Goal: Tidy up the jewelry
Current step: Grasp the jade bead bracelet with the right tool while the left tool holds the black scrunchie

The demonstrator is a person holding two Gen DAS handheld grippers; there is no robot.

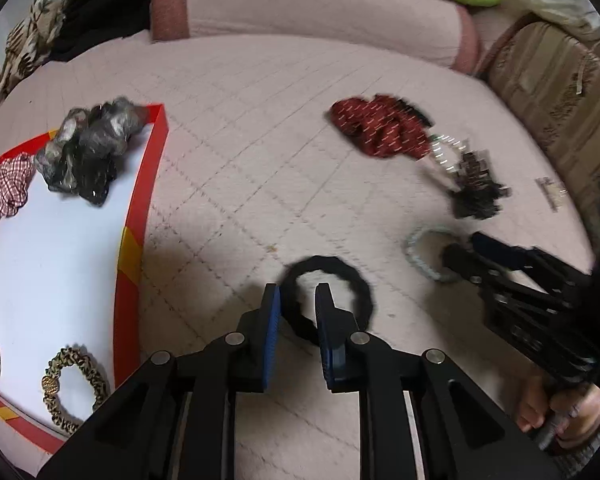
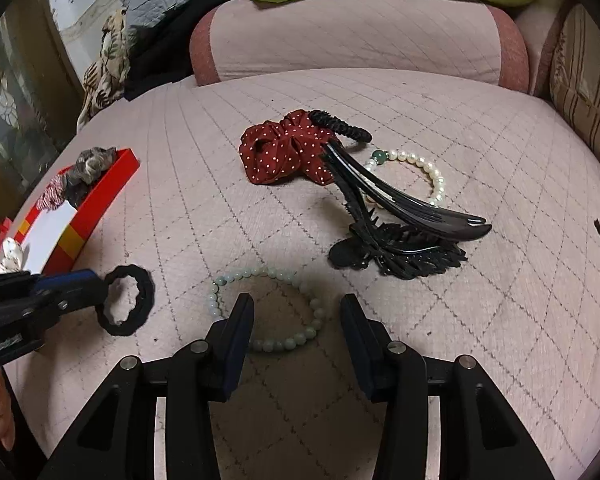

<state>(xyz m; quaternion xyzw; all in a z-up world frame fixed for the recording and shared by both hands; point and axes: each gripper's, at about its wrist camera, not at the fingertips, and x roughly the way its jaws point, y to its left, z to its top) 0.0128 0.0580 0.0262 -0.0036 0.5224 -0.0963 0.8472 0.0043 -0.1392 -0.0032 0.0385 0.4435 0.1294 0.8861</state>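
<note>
On the quilt | left tool [image 1: 298, 300] parted astride black hair tie [image 1: 340, 268] rim | right tool [image 2: 296, 314] released over bead bracelet [image 2: 312, 312]

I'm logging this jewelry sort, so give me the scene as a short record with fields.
surface: quilted pink bed cover
left gripper: open, straddling the black hair tie
right gripper: open, over the pale green bead bracelet
red box: holds scrunchies
still loose: red dotted scrunchie, pearl bracelet, black hair claws
</note>
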